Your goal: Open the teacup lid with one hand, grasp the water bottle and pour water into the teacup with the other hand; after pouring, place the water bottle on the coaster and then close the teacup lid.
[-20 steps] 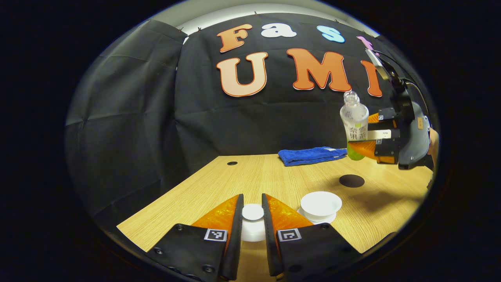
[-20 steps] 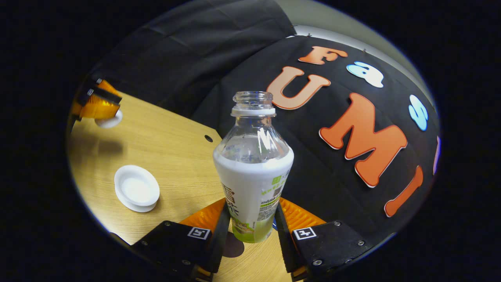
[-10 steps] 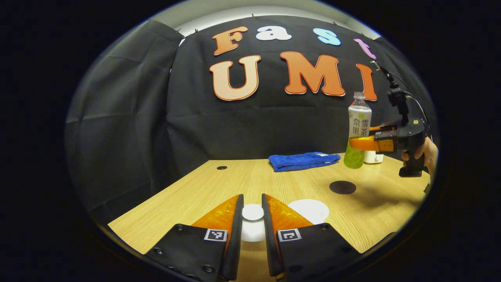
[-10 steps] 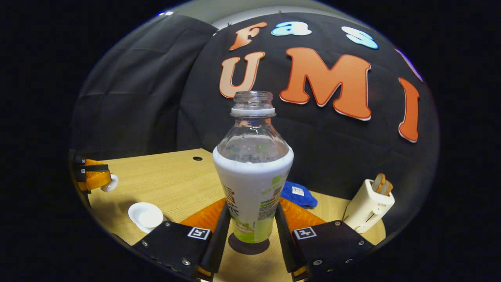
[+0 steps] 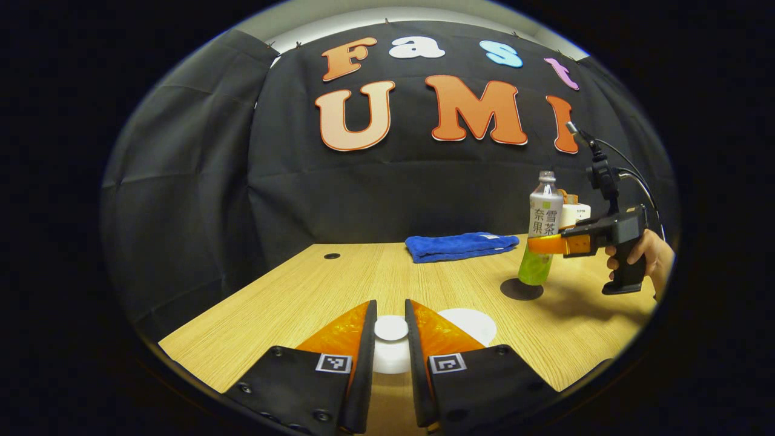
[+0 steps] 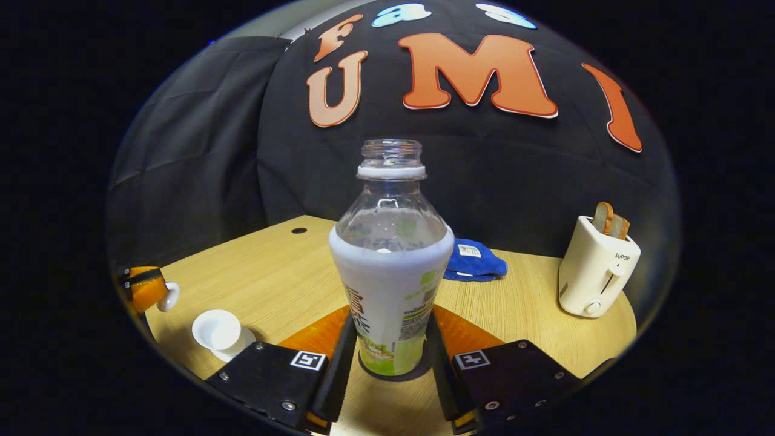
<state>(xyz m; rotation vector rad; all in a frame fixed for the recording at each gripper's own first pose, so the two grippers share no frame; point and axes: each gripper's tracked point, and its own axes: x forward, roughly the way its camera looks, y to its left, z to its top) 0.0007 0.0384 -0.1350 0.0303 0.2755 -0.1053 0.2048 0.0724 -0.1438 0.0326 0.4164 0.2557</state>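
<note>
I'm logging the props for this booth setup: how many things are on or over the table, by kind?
Bottle: 1
Coaster: 1
Teacup: 1
Teacup lid: 1
Blue towel: 1
Toaster: 1
Grippers, left and right: 2
Total: 8

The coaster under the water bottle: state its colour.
Black. The coaster is a plain dark disc on the light wooden table, clearest in the left gripper view.

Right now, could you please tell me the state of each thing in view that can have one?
Water bottle: uncapped, upright, over the coaster, gripped.
Teacup: open, lid off, on its saucer.
Teacup lid: held off the cup by its knob.
Left gripper: shut on the lid.
Right gripper: shut on the bottle.
Blue towel: folded, lying on the table.
Toaster: bread sticking up from its slot.
</note>
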